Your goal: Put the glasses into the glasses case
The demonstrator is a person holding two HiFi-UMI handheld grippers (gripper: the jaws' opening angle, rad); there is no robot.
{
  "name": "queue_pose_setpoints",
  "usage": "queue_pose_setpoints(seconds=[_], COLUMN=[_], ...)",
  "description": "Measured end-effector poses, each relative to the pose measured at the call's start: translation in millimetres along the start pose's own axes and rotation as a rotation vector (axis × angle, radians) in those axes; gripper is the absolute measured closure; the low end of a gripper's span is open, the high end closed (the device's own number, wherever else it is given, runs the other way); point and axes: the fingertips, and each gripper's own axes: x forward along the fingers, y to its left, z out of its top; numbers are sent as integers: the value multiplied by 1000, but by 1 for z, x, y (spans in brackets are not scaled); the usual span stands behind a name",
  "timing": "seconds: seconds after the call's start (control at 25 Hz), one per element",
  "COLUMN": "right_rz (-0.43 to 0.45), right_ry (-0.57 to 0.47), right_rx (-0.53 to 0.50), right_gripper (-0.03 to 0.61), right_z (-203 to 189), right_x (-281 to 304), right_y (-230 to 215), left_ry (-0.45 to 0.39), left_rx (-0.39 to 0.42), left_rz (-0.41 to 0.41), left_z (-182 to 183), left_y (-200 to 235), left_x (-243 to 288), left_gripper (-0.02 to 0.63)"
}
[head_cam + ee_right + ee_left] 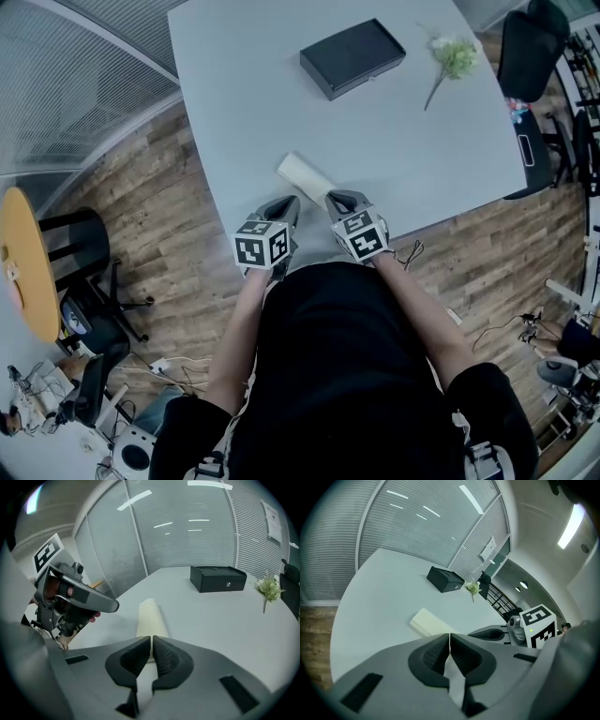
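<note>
Wood-plank flooring [141, 178] surrounds a pale grey rectangular table [244, 94], with a round orange side table [26, 262] off to the left. A person stands at the table's near edge with a grey two-jaw gripper in each hand, both angled down at the surface.

A cream oblong glasses case [305, 176] lies closed close to that near edge, slanting away to the left. The right gripper [335, 199] has its tips at the case's near end, and its own view shows the case running straight ahead from the jaws. Whether the tips touch it I cannot tell. Its jaws are pressed together with nothing between them.

The left gripper [287, 203] sits just left of the case's near end, jaws likewise together and empty.

Far across the table rest a flat black rectangular box [352, 57] and a small white-and-green flower sprig [453, 58], well apart from the case.
</note>
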Motion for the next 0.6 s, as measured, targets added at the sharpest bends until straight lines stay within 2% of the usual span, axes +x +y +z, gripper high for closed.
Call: queue_pose_setpoints(seconds=[0.6], right_rz=[1], right_ry=[-10], right_rx=[-12], right_gripper=[543], right_z=[-2], right_x=[-8], right_y=[4], left_ry=[-16], left_rx=[-4], left_rz=[2], left_z=[-6], left_y=[-5], left_x=[-8], left_gripper=[589])
